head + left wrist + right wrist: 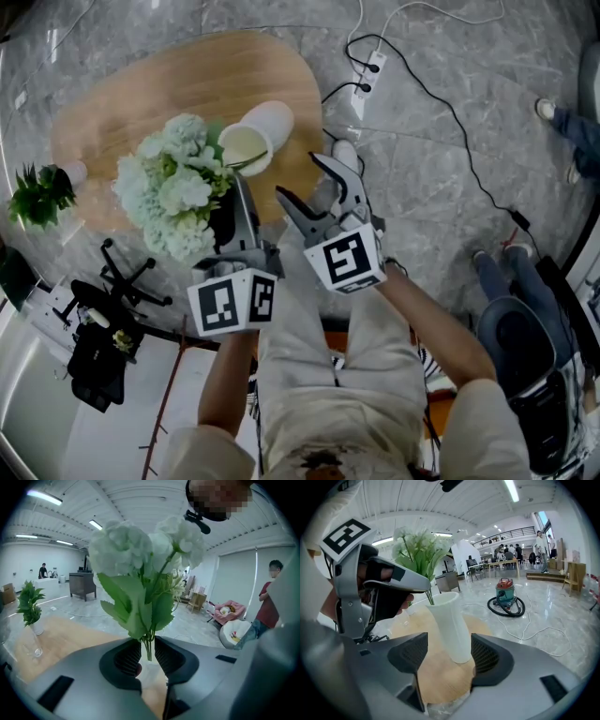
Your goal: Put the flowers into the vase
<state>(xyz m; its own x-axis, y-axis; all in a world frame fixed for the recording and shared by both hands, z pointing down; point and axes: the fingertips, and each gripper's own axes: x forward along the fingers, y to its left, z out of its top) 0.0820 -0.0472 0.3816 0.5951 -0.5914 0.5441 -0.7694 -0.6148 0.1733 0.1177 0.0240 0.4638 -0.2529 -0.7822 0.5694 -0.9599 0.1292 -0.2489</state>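
A white vase [262,131] stands on the oval wooden table [141,84], near its edge. The bouquet of white flowers [178,183] with green leaves leans over beside it. My left gripper [234,192] has the thin green stems [149,644] between its pads, with a slim gap on each side. In the right gripper view a stem reaches down into the mouth of the vase [450,625]. My right gripper [298,178] is open, its jaws either side of the vase's foot without touching it.
A small green plant in a glass [42,192] stands at the table's left end. A power strip with cables [370,70] lies on the floor beyond. A black chair base [122,272] is at left. A person's legs [497,272] are at right.
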